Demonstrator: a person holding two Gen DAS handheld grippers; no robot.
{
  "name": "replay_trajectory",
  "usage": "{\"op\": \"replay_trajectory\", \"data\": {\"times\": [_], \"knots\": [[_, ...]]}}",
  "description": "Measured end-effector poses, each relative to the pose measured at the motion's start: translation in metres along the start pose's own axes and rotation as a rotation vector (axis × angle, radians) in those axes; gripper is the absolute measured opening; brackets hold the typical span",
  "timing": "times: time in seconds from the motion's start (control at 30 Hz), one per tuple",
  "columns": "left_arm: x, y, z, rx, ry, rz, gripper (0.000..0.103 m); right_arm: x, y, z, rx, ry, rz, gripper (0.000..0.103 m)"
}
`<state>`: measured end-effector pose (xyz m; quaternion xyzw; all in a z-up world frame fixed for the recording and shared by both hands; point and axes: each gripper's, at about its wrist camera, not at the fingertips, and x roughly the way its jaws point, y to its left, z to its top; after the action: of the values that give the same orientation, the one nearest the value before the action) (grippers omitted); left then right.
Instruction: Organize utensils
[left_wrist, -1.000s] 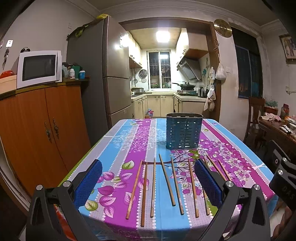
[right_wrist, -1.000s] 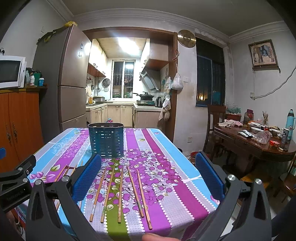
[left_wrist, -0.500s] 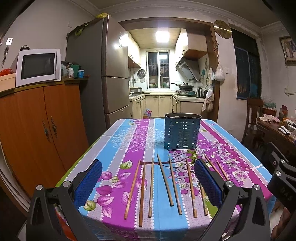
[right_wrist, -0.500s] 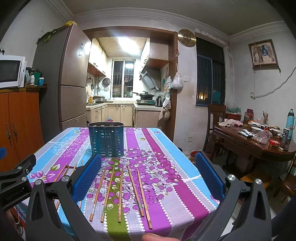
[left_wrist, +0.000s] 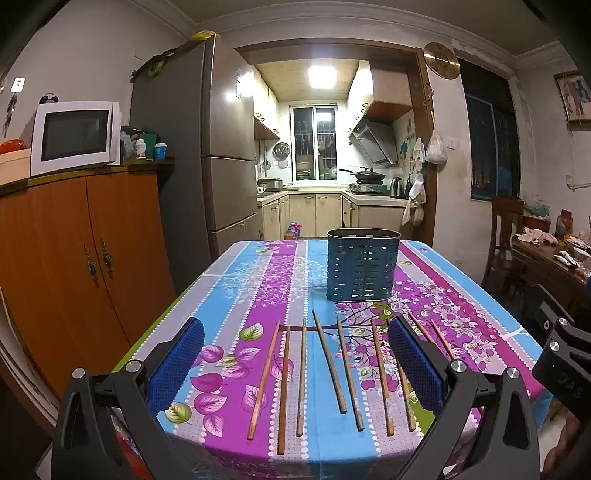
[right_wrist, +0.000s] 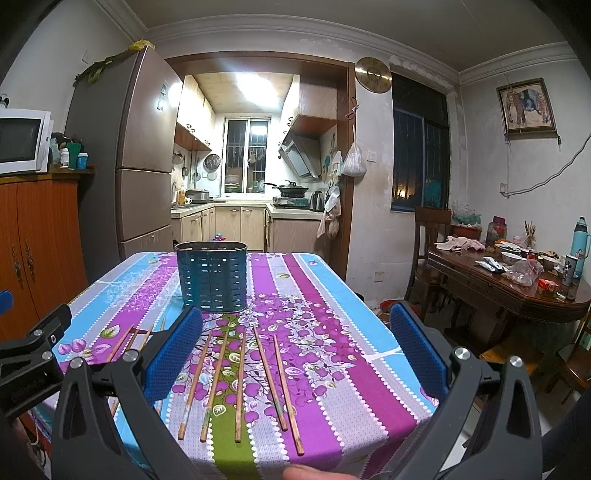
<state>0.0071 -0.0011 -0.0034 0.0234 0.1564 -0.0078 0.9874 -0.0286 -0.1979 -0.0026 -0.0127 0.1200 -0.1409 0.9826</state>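
- The table (left_wrist: 229, 295) fills the middle of both views, under a cloth striped in blue, purple and grey with leaf and blossom prints.
- A tall grey fridge (left_wrist: 207, 147) stands beyond the table's far left corner, beside an orange wooden cabinet (left_wrist: 85, 254) that carries a white microwave (left_wrist: 74, 134).
- A second, darker table (right_wrist: 509, 288) sits to the right (crowded with bottles, bowls and bags).
- The blue slotted utensil holder (left_wrist: 361, 265) stands upright toward the far end of the striped cloth, apart from everything else on it.
- The left gripper (left_wrist: 295, 363) hangs over the table's near edge, its blue-padded fingers spread wide with nothing between them.
- The right gripper (right_wrist: 295, 354) is likewise held at the near edge, fingers wide apart and empty.
- The wooden chopsticks (left_wrist: 328, 373) lie loose in a rough row on the near half of the cloth, pointing roughly toward the holder, none touching it; five show clearly in the right wrist view (right_wrist: 240, 380), with more partly hidden behind the left finger.
- A fingertip (right_wrist: 314, 472) shows at the bottom edge of the right wrist view.
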Motion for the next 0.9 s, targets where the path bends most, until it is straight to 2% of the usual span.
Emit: {"op": "replay_trajectory", "data": {"times": [0.9], "knots": [[-0.0005,0.0015,-0.0001,0.008,-0.017,0.017,0.099,0.0008,-0.0034,-0.0034,0.005,0.009,-0.004,0.098]]}}
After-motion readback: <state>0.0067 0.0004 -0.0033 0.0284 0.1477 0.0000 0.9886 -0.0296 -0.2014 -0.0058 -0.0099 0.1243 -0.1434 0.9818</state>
